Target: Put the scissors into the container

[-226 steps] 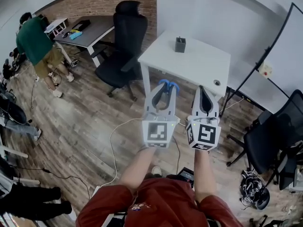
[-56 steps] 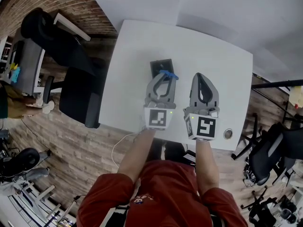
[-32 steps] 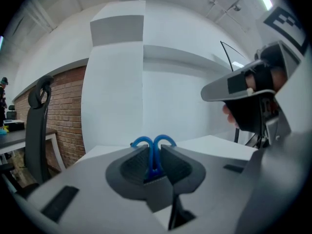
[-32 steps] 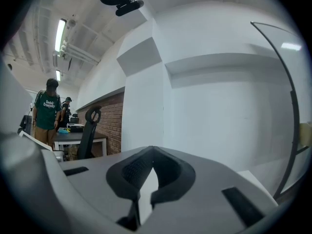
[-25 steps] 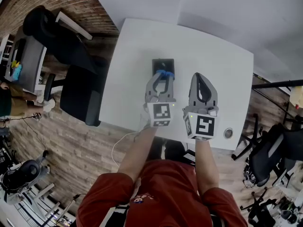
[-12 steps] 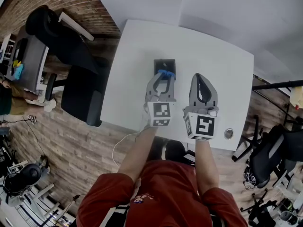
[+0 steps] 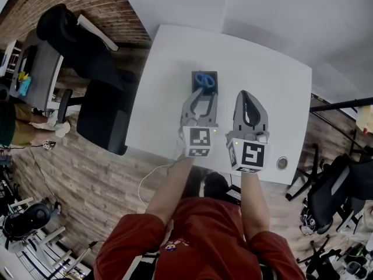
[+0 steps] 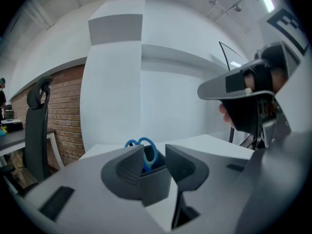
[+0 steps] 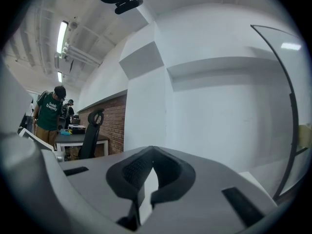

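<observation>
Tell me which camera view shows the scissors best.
Head view: both blue handles of the scissors show unobstructed, standing in the container. The left gripper view shows them partly hidden behind a jaw. The right gripper view shows nothing of them.

left tool (image 7: 200,96) jaws just opened, empty; right tool (image 7: 245,93) jaws together

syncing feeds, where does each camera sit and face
Head view: on the person's head, looking steeply down at the table, container and scissors; left gripper, right gripper and forearms show.
Left gripper view: on the left gripper, facing the container; its jaws, just opened, gripping nothing, and the right gripper show.
Right gripper view: on the right gripper, facing the wall and chair; its shut jaws show.
Shared: head and left gripper views both show the scissors in the container.
</observation>
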The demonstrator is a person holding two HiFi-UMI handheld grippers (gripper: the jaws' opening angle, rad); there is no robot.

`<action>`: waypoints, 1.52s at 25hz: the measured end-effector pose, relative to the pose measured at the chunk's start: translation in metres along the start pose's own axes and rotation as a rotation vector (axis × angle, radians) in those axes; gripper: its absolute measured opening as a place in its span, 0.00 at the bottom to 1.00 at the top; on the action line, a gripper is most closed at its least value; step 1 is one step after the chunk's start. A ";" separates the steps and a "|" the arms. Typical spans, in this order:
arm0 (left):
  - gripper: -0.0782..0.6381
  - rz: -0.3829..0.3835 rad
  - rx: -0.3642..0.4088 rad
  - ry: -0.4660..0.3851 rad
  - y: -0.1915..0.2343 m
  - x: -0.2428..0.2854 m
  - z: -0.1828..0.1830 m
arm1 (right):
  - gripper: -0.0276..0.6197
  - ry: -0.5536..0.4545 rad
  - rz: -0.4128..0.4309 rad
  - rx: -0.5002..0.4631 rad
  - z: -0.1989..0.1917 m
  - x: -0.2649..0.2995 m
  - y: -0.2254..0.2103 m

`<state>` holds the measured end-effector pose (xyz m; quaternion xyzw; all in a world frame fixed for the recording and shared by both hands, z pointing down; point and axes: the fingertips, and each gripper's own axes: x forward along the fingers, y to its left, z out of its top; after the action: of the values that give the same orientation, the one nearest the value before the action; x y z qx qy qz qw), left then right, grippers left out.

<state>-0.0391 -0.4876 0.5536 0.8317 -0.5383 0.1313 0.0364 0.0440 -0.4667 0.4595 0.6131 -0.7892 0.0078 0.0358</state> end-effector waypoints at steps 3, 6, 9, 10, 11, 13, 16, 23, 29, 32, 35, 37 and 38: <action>0.30 -0.002 -0.006 -0.015 0.000 -0.005 0.007 | 0.06 -0.010 -0.001 -0.005 0.005 -0.004 0.000; 0.30 -0.005 -0.021 -0.026 -0.001 -0.012 0.013 | 0.05 -0.020 -0.003 -0.007 0.009 -0.010 0.000; 0.30 0.003 -0.027 -0.052 0.001 -0.022 0.022 | 0.06 -0.032 -0.005 -0.007 0.013 -0.015 0.001; 0.30 0.006 -0.026 -0.058 0.002 -0.025 0.026 | 0.05 -0.036 -0.007 -0.007 0.016 -0.016 0.001; 0.30 0.007 -0.026 -0.062 0.003 -0.028 0.029 | 0.05 -0.040 -0.007 -0.006 0.018 -0.017 0.001; 0.30 0.009 -0.029 -0.068 0.004 -0.034 0.036 | 0.05 -0.048 -0.007 -0.007 0.022 -0.020 0.001; 0.30 0.021 -0.031 -0.091 0.006 -0.047 0.048 | 0.05 -0.059 -0.006 -0.009 0.027 -0.025 0.001; 0.30 0.042 -0.014 -0.150 0.006 -0.072 0.081 | 0.05 -0.100 0.009 -0.028 0.045 -0.034 0.001; 0.30 0.059 0.008 -0.205 0.009 -0.091 0.111 | 0.05 -0.153 0.016 -0.035 0.070 -0.041 0.005; 0.30 0.065 0.015 -0.235 0.010 -0.098 0.128 | 0.05 -0.171 0.020 -0.044 0.080 -0.045 0.005; 0.30 0.066 0.018 -0.259 0.008 -0.104 0.144 | 0.05 -0.181 0.019 -0.047 0.090 -0.049 0.003; 0.30 0.066 0.018 -0.278 0.009 -0.109 0.154 | 0.06 -0.189 0.015 -0.052 0.097 -0.051 0.003; 0.30 0.067 0.018 -0.288 0.009 -0.111 0.159 | 0.05 -0.194 0.014 -0.055 0.101 -0.052 0.003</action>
<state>-0.0621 -0.4252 0.3712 0.8238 -0.5641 0.0166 -0.0532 0.0489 -0.4215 0.3556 0.6042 -0.7931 -0.0730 -0.0241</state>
